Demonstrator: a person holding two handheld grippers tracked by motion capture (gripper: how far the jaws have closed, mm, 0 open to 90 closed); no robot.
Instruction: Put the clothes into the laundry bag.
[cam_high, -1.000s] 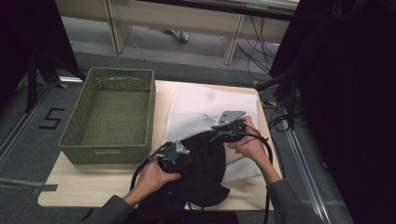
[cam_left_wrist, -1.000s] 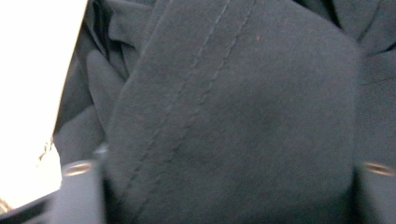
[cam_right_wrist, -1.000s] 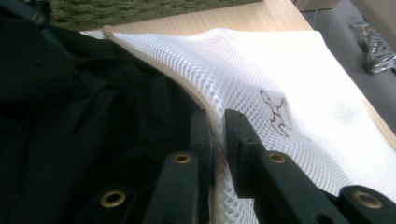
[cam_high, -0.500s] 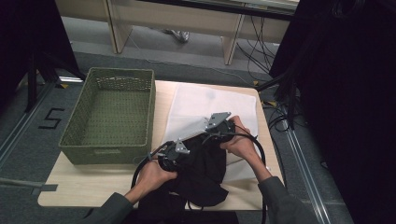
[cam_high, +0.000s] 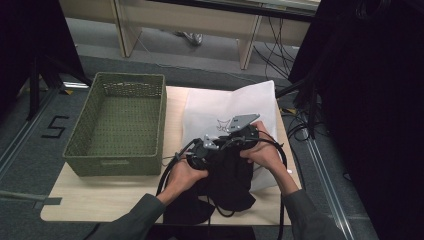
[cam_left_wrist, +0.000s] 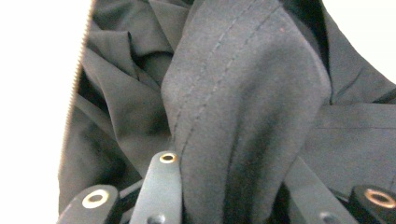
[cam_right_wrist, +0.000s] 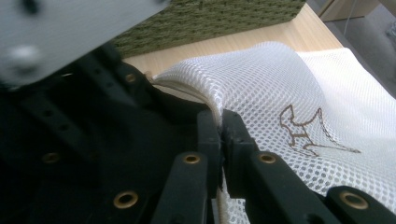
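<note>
Tabletop: crumpled black garment (cam_high: 227, 175)

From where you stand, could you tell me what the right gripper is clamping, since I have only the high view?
Observer: The right gripper is shut on the edge of the white mesh bag, lifting it off the table.
Operator: Thank you. And what about the left one?
Observer: The left gripper is shut on a thick fold of the black garment.
Operator: Is the garment inside the bag yet?
Observer: Partly, it seems: a zipper edge runs beside the cloth.
</note>
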